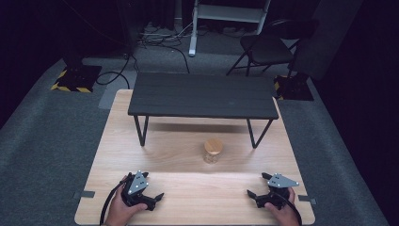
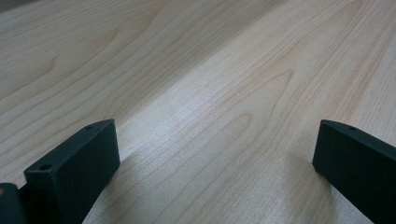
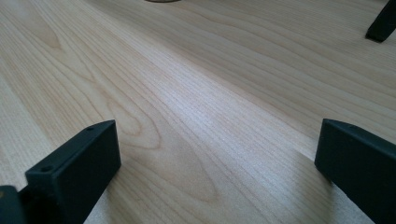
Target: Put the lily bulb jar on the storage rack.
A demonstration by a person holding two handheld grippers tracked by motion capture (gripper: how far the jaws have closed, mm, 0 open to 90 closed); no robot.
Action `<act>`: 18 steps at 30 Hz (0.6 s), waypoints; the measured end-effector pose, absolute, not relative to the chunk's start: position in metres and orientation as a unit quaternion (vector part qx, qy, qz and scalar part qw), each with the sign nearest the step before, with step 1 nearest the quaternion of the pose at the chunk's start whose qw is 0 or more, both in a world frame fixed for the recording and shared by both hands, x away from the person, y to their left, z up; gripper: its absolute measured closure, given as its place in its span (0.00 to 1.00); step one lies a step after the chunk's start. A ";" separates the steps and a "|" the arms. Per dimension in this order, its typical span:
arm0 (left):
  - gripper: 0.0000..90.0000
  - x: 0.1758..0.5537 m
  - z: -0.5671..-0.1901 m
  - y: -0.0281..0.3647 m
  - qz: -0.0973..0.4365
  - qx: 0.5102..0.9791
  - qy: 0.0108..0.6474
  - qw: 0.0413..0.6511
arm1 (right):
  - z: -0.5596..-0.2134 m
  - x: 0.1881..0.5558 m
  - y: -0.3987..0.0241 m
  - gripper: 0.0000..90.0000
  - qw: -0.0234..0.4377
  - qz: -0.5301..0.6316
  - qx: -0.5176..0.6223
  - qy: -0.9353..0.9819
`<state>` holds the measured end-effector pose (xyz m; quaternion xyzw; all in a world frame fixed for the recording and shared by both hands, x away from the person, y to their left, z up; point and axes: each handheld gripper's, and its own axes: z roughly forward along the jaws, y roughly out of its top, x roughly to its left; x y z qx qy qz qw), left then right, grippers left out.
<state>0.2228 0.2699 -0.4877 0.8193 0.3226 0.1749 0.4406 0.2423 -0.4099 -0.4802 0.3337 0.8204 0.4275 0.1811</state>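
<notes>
A small glass jar (image 1: 212, 150) with a round wooden lid stands upright near the middle of the light wooden table (image 1: 188, 188). My left gripper (image 1: 154, 190) rests on the table near its front left, held by a hand, jaws wide apart with bare wood between them (image 2: 215, 140). My right gripper (image 1: 257, 184) rests near the front right in the other hand, also open, with nothing between its jaws (image 3: 217, 140). Both grippers point toward the table's middle. The jar's base (image 3: 162, 1) just shows at the top edge of the right gripper view.
A low black shelf (image 1: 203, 95) on thin black legs stands across the far half of the table; one leg's foot (image 3: 382, 23) shows in the right gripper view. Beyond the table are grey carpet, cables, a folding chair (image 1: 268, 47) and a white stand.
</notes>
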 end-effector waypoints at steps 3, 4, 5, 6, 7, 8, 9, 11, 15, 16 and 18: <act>0.01 0.223 -0.488 0.270 0.175 0.819 0.323 0.441 | -0.480 0.242 -0.410 0.00 0.181 0.427 0.334 0.821; 0.01 0.223 -0.488 0.270 0.175 0.819 0.323 0.441 | -0.480 0.242 -0.410 0.00 0.181 0.427 0.334 0.821; 0.01 0.223 -0.488 0.270 0.175 0.819 0.323 0.441 | -0.480 0.242 -0.410 0.00 0.181 0.427 0.334 0.820; 0.01 0.223 -0.488 0.270 0.175 0.819 0.323 0.440 | -0.480 0.242 -0.410 0.00 0.181 0.427 0.334 0.821; 0.01 0.223 -0.488 0.270 0.175 0.819 0.323 0.440 | -0.480 0.242 -0.410 0.00 0.181 0.427 0.334 0.821; 0.01 0.223 -0.488 0.269 0.175 0.819 0.323 0.440 | -0.480 0.242 -0.410 0.00 0.181 0.427 0.334 0.821; 0.01 0.223 -0.488 0.269 0.175 0.819 0.323 0.440 | -0.480 0.242 -0.410 0.00 0.181 0.427 0.334 0.820; 0.01 0.223 -0.488 0.269 0.175 0.819 0.323 0.440 | -0.480 0.242 -0.409 0.00 0.182 0.427 0.336 0.820; 0.01 0.223 -0.488 0.269 0.175 0.819 0.323 0.440 | -0.480 0.242 -0.409 0.00 0.182 0.427 0.335 0.820; 0.01 0.223 -0.488 0.269 0.175 0.819 0.323 0.440 | -0.480 0.242 -0.409 0.00 0.182 0.427 0.335 0.820; 0.01 0.223 -0.488 0.269 0.175 0.819 0.323 0.440 | -0.480 0.242 -0.410 0.00 0.181 0.427 0.335 0.820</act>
